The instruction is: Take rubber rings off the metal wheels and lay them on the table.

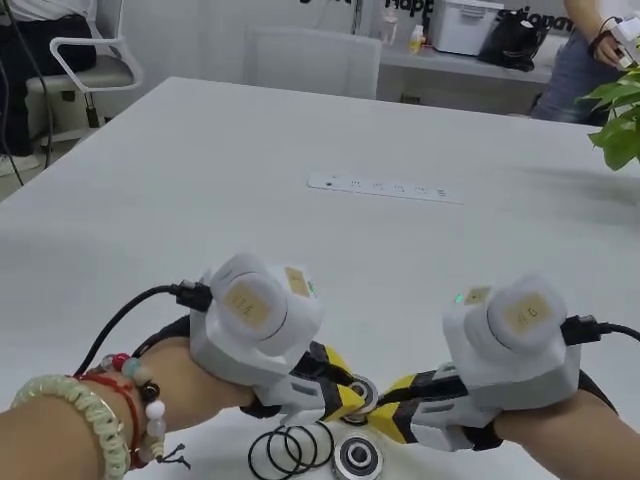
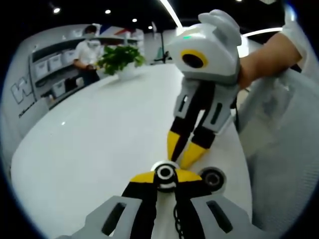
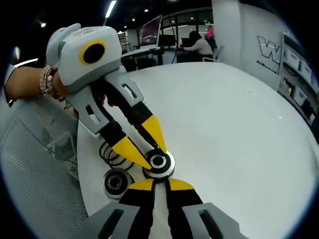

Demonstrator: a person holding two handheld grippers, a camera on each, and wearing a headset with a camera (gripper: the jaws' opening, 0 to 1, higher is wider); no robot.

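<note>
A small metal wheel (image 1: 360, 390) is held just above the table between both grippers. My left gripper (image 1: 347, 397) comes in from the left, and in the left gripper view its yellow fingertips (image 2: 143, 177) are shut on the wheel (image 2: 165, 173). My right gripper (image 1: 380, 402) meets it from the right, its tips pinched together at the rim of the wheel (image 3: 159, 163); whether a ring lies between them is hidden. A second wheel (image 1: 358, 458) with a dark rubber ring lies on the table below. Several loose black rubber rings (image 1: 291, 448) lie to its left.
The white table (image 1: 300, 200) stretches far ahead, with a flush power strip (image 1: 385, 187) in its middle. A plant (image 1: 618, 120) stands at the far right edge. Chairs and a person are beyond the table. A beaded bracelet (image 1: 75, 415) is on the left wrist.
</note>
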